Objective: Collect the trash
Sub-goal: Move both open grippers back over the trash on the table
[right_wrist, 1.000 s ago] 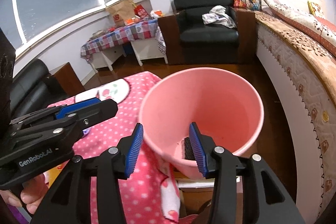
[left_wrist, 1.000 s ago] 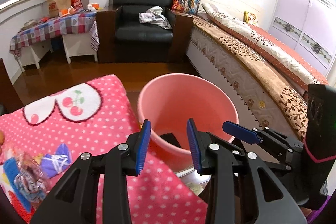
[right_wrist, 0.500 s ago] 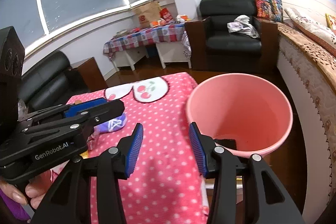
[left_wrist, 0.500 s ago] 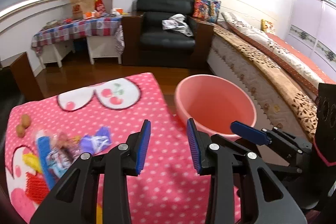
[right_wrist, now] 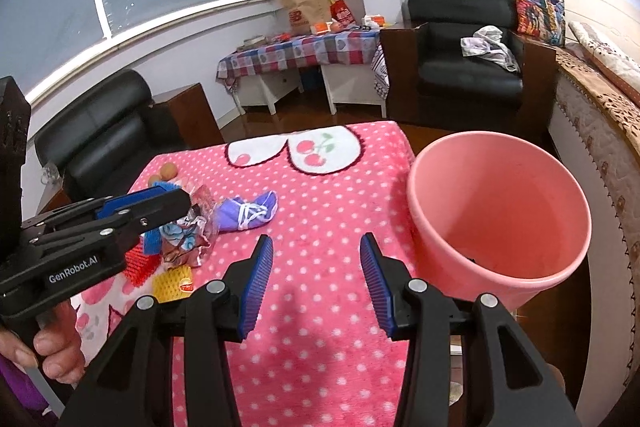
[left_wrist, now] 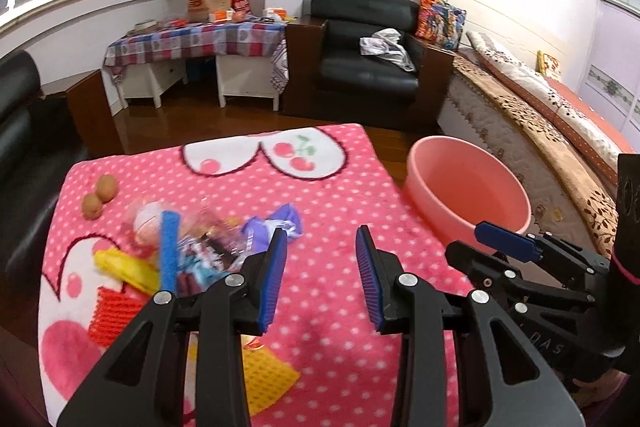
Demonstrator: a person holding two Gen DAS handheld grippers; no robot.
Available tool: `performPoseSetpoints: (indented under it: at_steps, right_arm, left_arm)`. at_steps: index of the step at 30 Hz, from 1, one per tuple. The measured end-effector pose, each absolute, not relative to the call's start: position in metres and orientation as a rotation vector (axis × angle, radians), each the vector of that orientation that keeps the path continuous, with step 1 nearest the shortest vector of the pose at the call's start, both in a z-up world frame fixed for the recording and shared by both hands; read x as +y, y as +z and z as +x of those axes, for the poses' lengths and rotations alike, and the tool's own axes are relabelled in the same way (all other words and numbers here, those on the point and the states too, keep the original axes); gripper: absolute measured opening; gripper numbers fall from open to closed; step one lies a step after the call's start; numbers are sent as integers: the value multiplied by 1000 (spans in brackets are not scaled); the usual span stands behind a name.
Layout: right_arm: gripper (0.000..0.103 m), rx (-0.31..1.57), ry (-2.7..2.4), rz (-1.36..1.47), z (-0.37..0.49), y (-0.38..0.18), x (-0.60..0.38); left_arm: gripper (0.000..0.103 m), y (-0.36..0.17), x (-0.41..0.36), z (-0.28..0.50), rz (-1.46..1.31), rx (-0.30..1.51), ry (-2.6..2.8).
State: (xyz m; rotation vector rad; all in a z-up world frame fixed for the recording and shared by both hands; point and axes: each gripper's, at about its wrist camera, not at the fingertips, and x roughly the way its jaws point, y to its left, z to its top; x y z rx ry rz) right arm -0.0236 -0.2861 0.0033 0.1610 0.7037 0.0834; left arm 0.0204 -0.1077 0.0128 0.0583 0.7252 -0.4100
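A bench draped in a pink polka-dot cloth [left_wrist: 328,227] with white cherry-printed hearts fills the near ground of both wrist views. Just off its right edge stands a pink bucket [right_wrist: 500,219], upright and open-topped, with something dark lying at its bottom.

The left gripper [left_wrist: 322,283] hangs over the cloth, its jaws parted with nothing between them. The right gripper [right_wrist: 316,283] hovers beside it, nearer the bucket, jaws likewise spread and empty; a hand [right_wrist: 52,347] holds the left tool's handle at the lower left of the right wrist view.

The trash lies in a loose heap [left_wrist: 192,255] on the left part of the cloth, well apart from the bucket. In it are a crumpled purple wrapper [right_wrist: 248,211] at the edge nearest the bucket, shiny printed snack packets [right_wrist: 188,231], a blue strip [left_wrist: 170,251] lying across them, a red foam net [left_wrist: 114,311], a yellow foam net [right_wrist: 174,283] and a yellow piece [left_wrist: 128,269]. Another yellow net [left_wrist: 268,383] shows under the left jaws.

Two small brown round things [left_wrist: 100,195], touching each other, sit beyond the heap near the cloth's far left edge.
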Motion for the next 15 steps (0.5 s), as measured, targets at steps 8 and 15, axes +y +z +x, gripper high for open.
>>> performPoseSetpoints:
  at_steps: [8,15]
  right_arm:
    - [45,730,123,145,-17,-5,-271]
    - [45,755,159,140,-10,-14,-258]
  left_arm:
    - [36,10,-73,17,50,730,-343]
    - [36,5,-42,14,23,740,-273]
